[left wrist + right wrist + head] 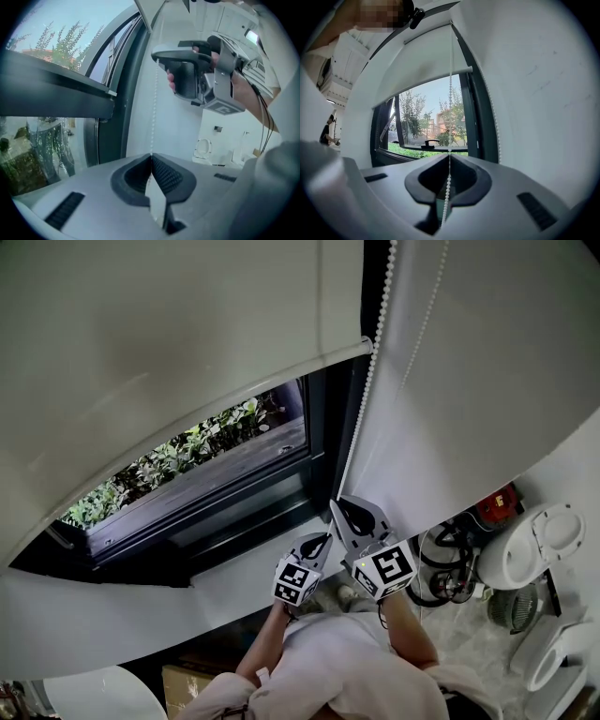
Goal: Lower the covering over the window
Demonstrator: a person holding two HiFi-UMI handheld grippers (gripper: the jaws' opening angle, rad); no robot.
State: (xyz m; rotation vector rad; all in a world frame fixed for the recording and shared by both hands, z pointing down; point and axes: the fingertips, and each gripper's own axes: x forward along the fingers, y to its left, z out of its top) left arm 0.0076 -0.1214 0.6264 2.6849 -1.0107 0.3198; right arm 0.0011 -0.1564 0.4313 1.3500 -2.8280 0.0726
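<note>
Mid-pull: left gripper and right gripper both pinch the white beaded plastic cord (white fabric roller blind only partly down). Next move likely calls for a regrip higher.

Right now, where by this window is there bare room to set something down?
The white sill under the window frame, left of the left gripper, is bare. Crowded: the bead chain, where the right gripper also clamps, and the floor round the toilet.

The left gripper and the right gripper are made of grey plastic. Dark bumpy pads are set inside the jaws. A white cube with black squares is fixed on each. A pale top is worn.
</note>
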